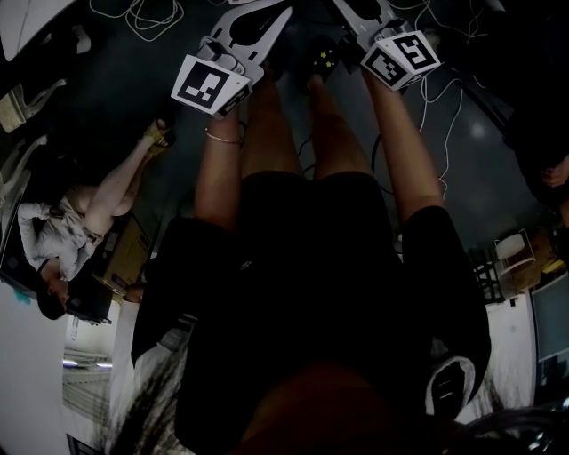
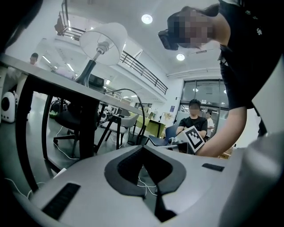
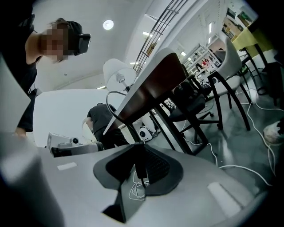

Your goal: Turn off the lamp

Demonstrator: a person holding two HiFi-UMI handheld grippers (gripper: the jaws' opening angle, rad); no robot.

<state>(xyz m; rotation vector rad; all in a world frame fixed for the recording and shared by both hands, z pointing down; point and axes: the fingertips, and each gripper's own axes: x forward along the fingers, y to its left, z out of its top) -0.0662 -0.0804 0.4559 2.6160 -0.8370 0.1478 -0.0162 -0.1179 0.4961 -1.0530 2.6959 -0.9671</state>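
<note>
The lamp [image 2: 104, 42], with a white shade on a dark stem, stands on a dark table [image 2: 53, 80]; whether it is lit I cannot tell. It also shows in the right gripper view as the lamp [image 3: 119, 73]. Its black cord [image 2: 138, 104] arches off the table edge down to my left gripper [image 2: 143, 148], whose jaws are closed on it. My right gripper [image 3: 140, 148] is shut on a thicker black switch piece [image 3: 140, 166] of the cord [image 3: 128, 108]. In the head view both grippers, left [image 1: 277, 22] and right [image 1: 356, 13], are low in front of my legs.
Black table legs [image 2: 24, 133] and office chairs [image 3: 195, 104] stand close ahead. White cables [image 3: 248, 115] lie on the grey floor. A seated person [image 2: 194, 119] is beyond, another sits at the left [image 1: 62, 231]. My feet [image 1: 320, 60] lie between the grippers.
</note>
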